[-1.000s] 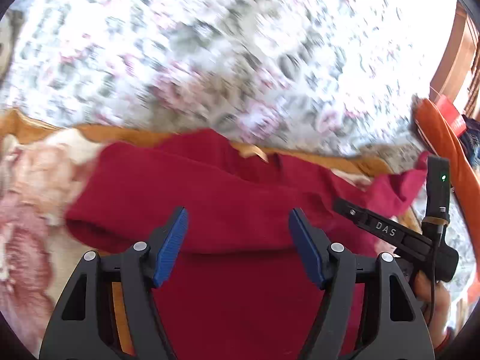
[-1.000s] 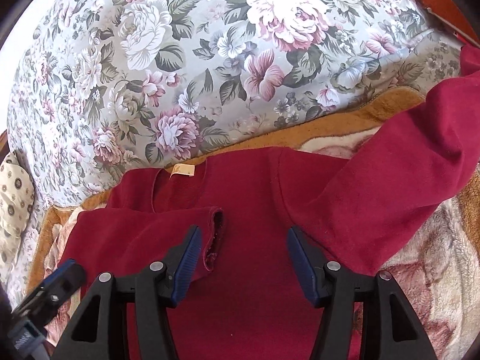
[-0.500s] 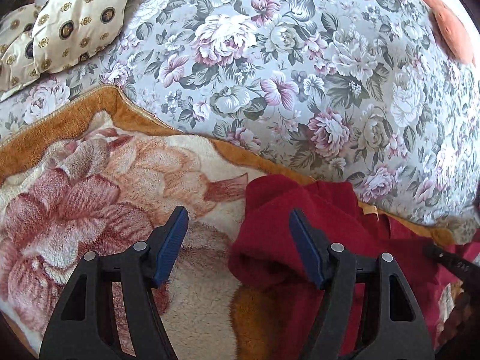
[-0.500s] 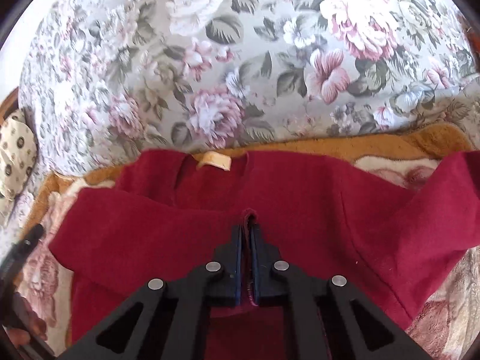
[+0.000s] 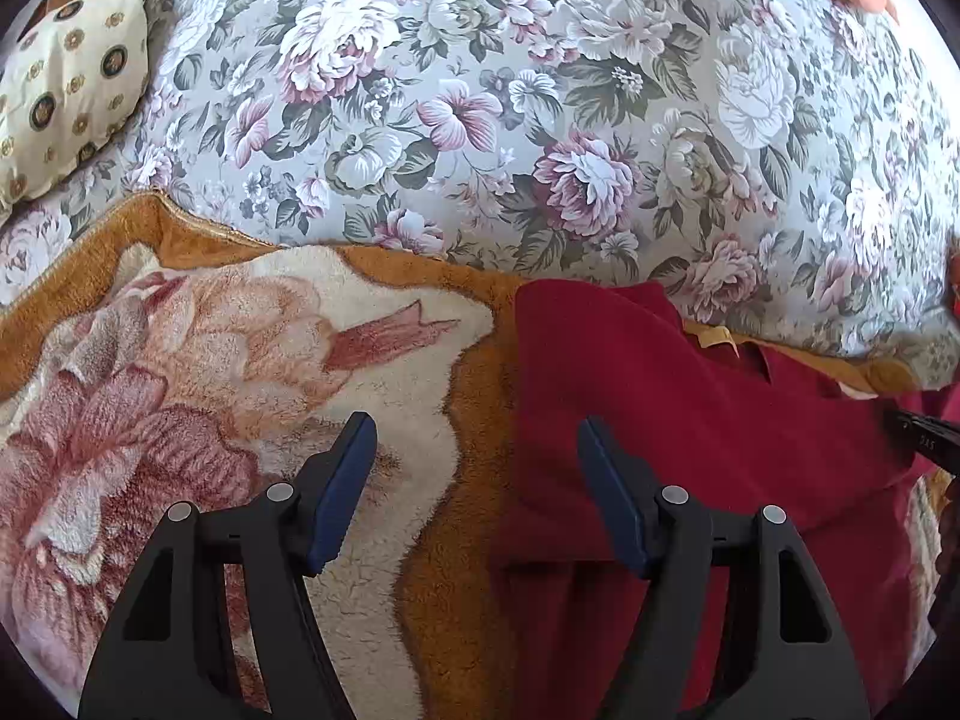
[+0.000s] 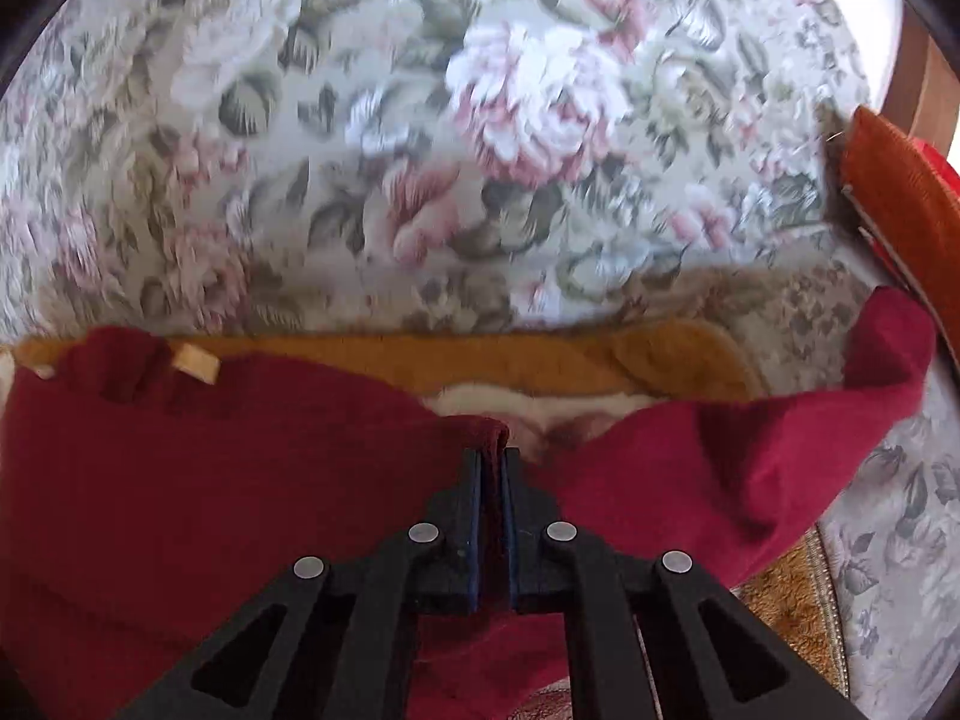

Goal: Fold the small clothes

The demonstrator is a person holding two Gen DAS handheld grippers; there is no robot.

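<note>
A dark red long-sleeved top [image 5: 690, 420] lies on a plush orange and cream blanket [image 5: 240, 360], neck label toward the floral cover. My left gripper [image 5: 477, 456] is open and empty, hovering over the top's left edge and the blanket. My right gripper [image 6: 493, 468] is shut on a cuff of the red top [image 6: 240, 480], holding it over the garment's body. The other sleeve [image 6: 780, 450] stretches out to the right. The right gripper's tip shows at the right edge of the left wrist view [image 5: 927, 438].
A floral bed cover [image 5: 540, 120] rises behind the blanket. A cream patterned pillow [image 5: 66, 96] lies at the far left. An orange and red object [image 6: 900, 192] and a wooden frame stand at the right edge.
My right gripper closed on the sleeve cuff and has carried it rightward across the top. My left gripper swung left off the garment, then settled over its left edge, still open.
</note>
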